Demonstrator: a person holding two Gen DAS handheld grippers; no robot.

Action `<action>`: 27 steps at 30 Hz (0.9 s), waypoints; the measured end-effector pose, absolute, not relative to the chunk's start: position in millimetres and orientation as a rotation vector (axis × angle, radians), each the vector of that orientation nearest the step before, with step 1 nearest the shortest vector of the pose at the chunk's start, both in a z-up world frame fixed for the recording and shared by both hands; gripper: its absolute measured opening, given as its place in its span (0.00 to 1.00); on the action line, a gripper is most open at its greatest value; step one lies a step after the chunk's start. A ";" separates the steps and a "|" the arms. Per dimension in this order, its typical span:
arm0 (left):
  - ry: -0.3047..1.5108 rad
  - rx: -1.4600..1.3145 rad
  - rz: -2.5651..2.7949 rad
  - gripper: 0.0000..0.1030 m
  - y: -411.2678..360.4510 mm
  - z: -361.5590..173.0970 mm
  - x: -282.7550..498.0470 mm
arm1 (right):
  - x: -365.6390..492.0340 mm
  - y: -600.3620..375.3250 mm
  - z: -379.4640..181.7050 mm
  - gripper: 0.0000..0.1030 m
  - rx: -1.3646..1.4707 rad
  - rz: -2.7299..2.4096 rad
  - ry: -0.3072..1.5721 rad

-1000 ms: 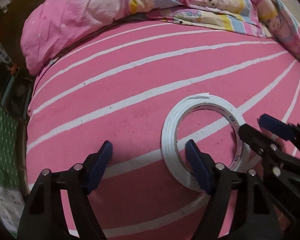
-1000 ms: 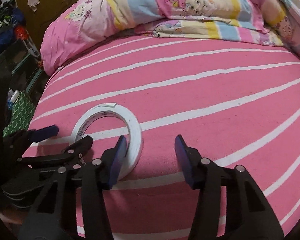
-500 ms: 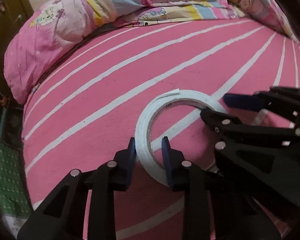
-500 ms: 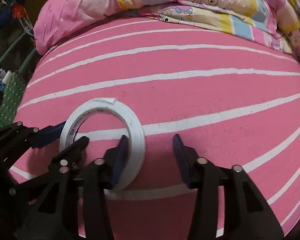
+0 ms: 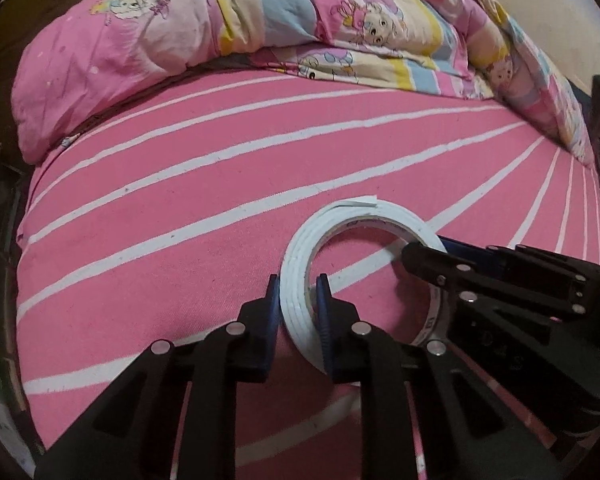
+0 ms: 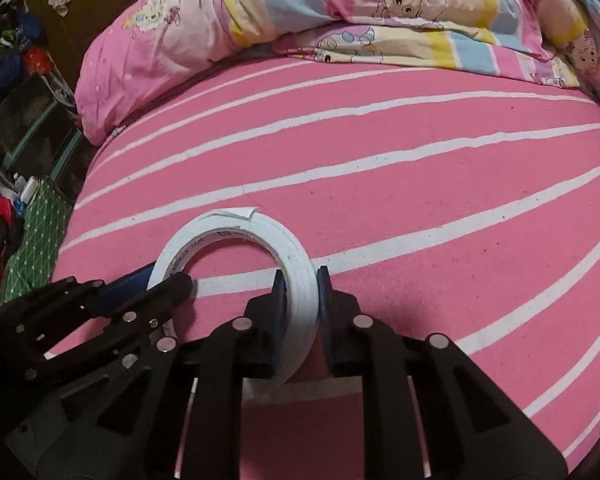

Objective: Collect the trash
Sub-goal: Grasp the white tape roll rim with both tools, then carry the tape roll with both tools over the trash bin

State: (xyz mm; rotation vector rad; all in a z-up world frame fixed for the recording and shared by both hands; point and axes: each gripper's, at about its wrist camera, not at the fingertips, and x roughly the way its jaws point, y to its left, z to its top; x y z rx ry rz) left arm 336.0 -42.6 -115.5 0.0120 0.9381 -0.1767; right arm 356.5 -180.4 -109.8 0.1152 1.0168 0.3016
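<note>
The tape roll (image 5: 300, 312) is clamped between both grippers' fingers, left gripper (image 5: 298, 308) and right gripper (image 6: 300, 304) on opposite sides of the ring; a steady lift off the bed (image 5: 180, 200) is seemingly intended.

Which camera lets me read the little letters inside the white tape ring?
The right wrist view. The tape roll turns its inner band toward that camera, so the dark lettering shows. In the left wrist view the tape roll shows only a few marks near the right tool, which covers part of it.
</note>
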 end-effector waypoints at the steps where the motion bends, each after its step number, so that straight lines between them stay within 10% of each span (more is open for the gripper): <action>1: 0.929 0.001 -0.174 0.16 -41.5 -112.7 332.0 | 348.9 -180.5 -101.7 0.16 0.120 0.302 1.004; 27: 0.781 -0.079 -0.376 0.13 -121.9 1.5 86.7 | 68.2 -257.0 26.7 0.17 0.119 0.085 0.747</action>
